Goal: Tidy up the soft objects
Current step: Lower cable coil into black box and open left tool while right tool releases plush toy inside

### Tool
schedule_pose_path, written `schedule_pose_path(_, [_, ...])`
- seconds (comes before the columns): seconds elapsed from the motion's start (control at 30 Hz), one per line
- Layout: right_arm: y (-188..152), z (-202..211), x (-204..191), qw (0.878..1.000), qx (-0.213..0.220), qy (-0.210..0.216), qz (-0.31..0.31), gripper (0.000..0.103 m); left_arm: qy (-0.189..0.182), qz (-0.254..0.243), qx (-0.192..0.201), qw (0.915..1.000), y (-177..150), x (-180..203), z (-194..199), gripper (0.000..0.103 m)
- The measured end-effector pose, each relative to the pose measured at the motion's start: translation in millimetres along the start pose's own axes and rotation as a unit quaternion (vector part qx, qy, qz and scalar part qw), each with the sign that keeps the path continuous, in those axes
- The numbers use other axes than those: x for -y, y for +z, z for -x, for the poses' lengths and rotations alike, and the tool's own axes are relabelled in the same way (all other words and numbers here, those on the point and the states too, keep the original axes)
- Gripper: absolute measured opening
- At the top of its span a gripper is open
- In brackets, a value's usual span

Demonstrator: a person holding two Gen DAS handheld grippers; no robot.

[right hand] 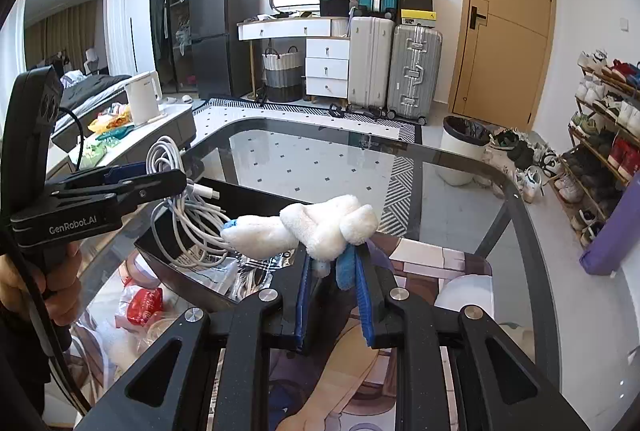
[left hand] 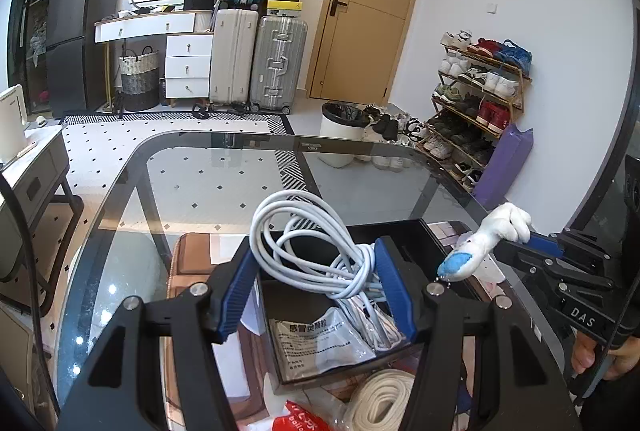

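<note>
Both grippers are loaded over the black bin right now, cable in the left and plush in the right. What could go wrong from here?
1. The white cable bundle is held at one side only by the left gripper; its loose loops could snag the black bin rim.
2. The right gripper pinches the white plush toy by a small part, so it might slip onto the glass table.
3. The two grippers are close and could collide.

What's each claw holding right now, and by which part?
Left claw grips the bundle of white cables around its gathered middle, above the black bin. Right claw pinches the white plush toy by its blue-and-white end.
</note>
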State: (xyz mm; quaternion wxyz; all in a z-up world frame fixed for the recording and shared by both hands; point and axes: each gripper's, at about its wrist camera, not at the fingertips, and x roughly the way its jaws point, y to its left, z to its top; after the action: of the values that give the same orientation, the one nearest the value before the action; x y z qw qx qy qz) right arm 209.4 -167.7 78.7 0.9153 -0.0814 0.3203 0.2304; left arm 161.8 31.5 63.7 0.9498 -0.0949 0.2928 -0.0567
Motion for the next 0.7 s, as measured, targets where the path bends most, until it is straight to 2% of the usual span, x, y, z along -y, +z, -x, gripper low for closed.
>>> schedule_pose_path(0.33, [-2,-12,-7,0.999,-0.021,0.009,0.036,0.020,0.005,-0.003,-0.007,1.0000,-1,-2,-10,0.059])
schedule_pose_path(0.7, [-9,-23,-27,0.994,-0.045,-0.007,0.102,0.020,0.008,-0.013,-0.016,0.9998,-1,2,-18,0.059])
